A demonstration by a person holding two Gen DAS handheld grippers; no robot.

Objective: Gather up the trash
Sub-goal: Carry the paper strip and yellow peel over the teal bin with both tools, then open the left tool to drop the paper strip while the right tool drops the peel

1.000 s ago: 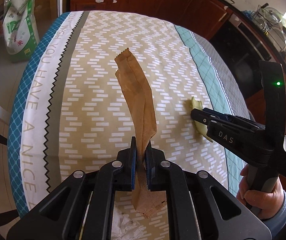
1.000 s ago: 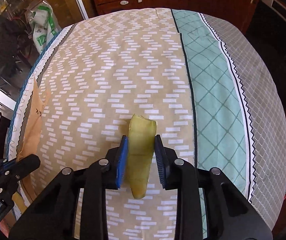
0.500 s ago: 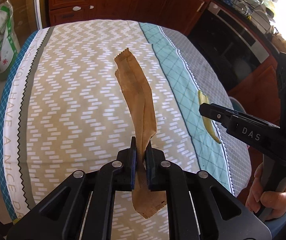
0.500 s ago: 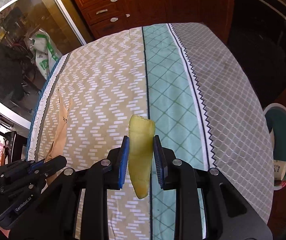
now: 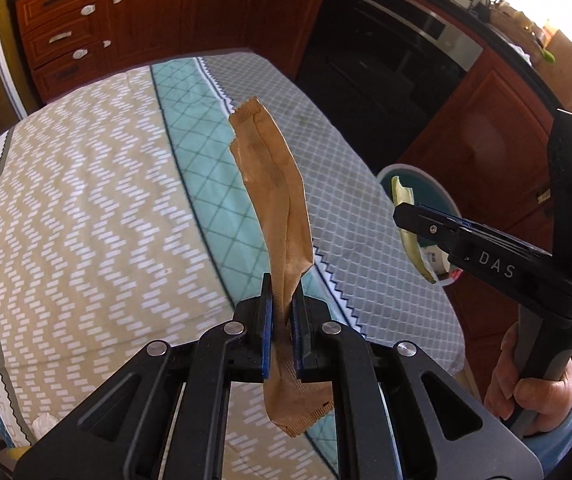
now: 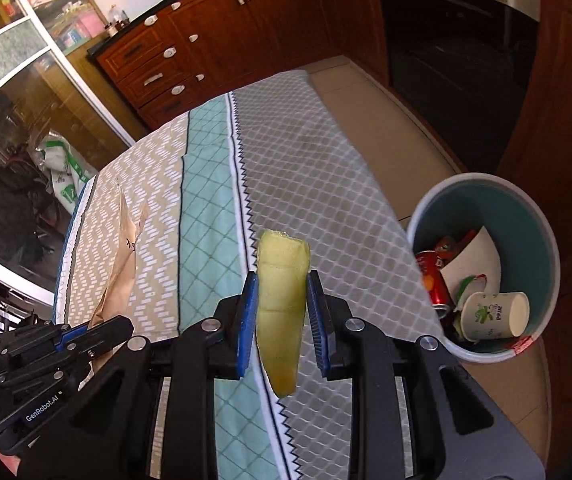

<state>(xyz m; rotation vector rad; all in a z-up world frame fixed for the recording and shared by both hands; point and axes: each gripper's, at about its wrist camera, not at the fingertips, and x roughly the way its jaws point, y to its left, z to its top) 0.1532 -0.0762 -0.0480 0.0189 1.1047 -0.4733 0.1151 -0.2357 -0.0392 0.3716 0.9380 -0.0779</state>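
Both grippers have swung from over the tan zigzag middle of the table toward its grey edge, and the bin, out of sight a second ago, now shows in both views.

Left wrist view: the left gripper is clamped nearly closed on a brown wrapper, which stands up from the blue pads and hangs crumpled below them; its lower end crosses the gripper's frame. Behind it lies the tablecloth. At the right, the right gripper reaches in, held by a hand in a blue sleeve partly cut off by the frame edge. It pinches a peel seen edge-on, in front of the bin, most of which the gripper covers. A white crumpled scrap sits at the lower left table edge, too small to identify.

Right wrist view: the right gripper holds the yellow peel upright between narrowly spaced pads, over the grey lattice band of the cloth. The bin stands on the floor beside the table, holding a red can, a paper cup and white paper; what lies beneath is unclear. At lower left the left gripper shows with the wrapper, its jaws hard to read from here.
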